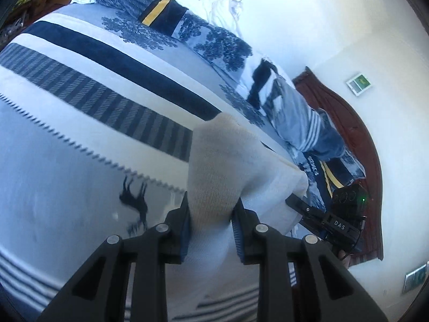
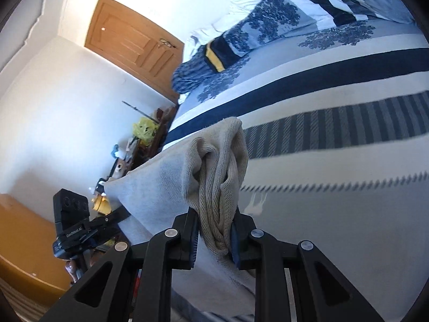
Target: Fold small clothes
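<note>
Spread beneath us is a bed [image 1: 67,139] under a blue-and-white striped cover, pillows [image 1: 214,40] piled toward a dark wooden headboard [image 1: 356,123], with a wooden door [image 2: 134,43] beyond its far side.

We hold a small pale garment [image 1: 228,166], beige knit at the ends and light fabric between, lifted clear of the cover and strung between both tools. Our left gripper [image 1: 211,214] has its jaws clamped on one beige end. Our right gripper [image 2: 214,230] pinches the bunched, ribbed edge of the opposite end [image 2: 217,174]. Each camera sees the other tool at the far end of the cloth: the right one [image 1: 335,222] in the left view, the left one [image 2: 77,222] in the right view.

So the garment's long axis runs from one pair of jaws straight to the other, and neither hand is nearer. We judge the next fold depends on bringing these two held ends together, or on lowering the span flat onto the cover first.
</note>
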The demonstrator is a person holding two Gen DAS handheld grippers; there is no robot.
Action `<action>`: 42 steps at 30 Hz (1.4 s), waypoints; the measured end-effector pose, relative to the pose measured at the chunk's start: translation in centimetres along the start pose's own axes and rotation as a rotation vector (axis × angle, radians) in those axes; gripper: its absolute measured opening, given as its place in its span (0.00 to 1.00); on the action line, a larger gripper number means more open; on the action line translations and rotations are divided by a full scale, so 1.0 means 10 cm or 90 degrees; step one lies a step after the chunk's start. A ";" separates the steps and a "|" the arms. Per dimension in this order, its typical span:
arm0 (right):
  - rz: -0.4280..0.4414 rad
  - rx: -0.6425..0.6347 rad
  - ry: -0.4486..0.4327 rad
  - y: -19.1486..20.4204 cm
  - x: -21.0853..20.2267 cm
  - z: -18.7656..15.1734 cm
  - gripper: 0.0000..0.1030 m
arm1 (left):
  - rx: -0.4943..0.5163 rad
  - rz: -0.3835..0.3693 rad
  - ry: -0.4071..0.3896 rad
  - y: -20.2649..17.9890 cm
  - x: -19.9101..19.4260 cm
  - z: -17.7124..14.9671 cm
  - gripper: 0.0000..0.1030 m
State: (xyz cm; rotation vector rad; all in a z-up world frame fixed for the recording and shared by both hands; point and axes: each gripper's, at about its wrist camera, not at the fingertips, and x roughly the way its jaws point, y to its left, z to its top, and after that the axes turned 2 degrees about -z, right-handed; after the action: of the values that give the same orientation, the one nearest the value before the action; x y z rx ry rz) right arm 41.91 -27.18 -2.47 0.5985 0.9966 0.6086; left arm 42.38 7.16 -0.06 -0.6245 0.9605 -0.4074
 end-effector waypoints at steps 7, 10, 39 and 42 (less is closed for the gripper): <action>-0.034 0.013 0.021 -0.48 0.74 0.57 0.20 | -0.042 0.047 0.021 0.43 0.77 0.46 0.25; -0.048 0.040 0.054 -0.79 1.13 0.63 0.20 | -0.086 0.075 0.046 0.68 1.09 0.50 0.26; 0.001 0.179 0.068 -1.09 0.73 -1.55 0.60 | -0.135 0.129 -0.016 1.19 0.51 -1.72 0.67; 0.014 0.189 0.069 -1.19 0.80 -1.61 0.39 | -0.123 0.127 -0.013 1.14 0.56 -1.67 0.63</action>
State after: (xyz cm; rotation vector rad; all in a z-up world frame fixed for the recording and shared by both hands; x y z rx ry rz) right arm 33.13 -26.80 -22.15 0.8455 1.1944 0.5207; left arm 31.55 7.34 -18.04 -0.6979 1.0400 -0.1312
